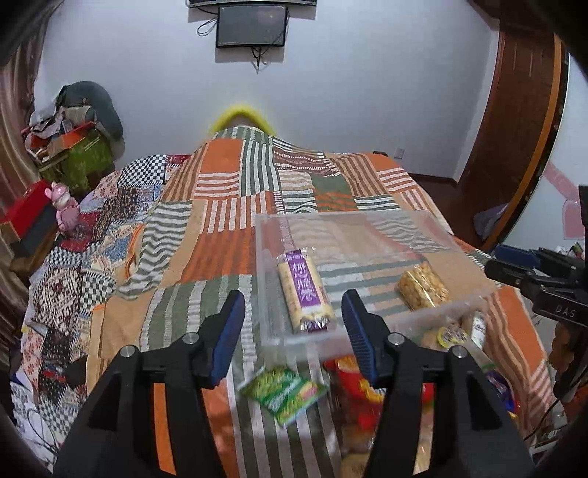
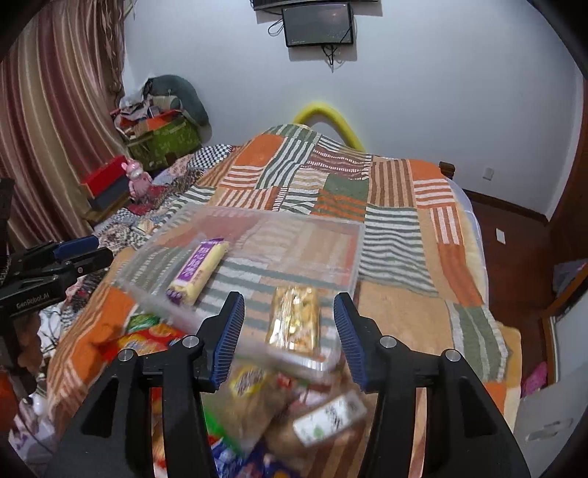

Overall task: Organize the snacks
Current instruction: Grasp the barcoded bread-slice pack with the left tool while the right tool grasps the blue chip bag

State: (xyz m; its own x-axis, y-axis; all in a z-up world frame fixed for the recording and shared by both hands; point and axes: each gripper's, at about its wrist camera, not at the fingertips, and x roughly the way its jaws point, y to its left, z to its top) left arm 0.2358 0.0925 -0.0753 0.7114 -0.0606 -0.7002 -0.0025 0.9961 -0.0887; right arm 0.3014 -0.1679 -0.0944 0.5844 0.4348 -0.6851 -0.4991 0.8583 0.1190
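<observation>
A clear plastic bin (image 1: 332,217) (image 2: 358,257) rests on the bed. Inside it lie a purple-labelled cracker pack (image 1: 305,290) (image 2: 198,268) and a golden bag of nuts (image 1: 422,288) (image 2: 294,320). My left gripper (image 1: 292,298) hangs open above the bin's near-left corner, its pads touching nothing. My right gripper (image 2: 288,299) is open over the near rim, above the golden bag, and holds nothing. Loose snacks lie in front of the bin: a green packet (image 1: 283,389), a red bag (image 1: 352,382) (image 2: 154,338), a brown bag (image 2: 250,397) and a white-labelled pack (image 2: 330,415).
A patchwork blanket (image 1: 220,250) (image 2: 404,316) covers the bed. At the far left stand a pink toy (image 1: 66,209), red boxes (image 1: 29,209) and a green box (image 2: 165,139). A screen (image 1: 251,25) hangs on the wall. Wooden furniture (image 1: 514,110) stands to the right.
</observation>
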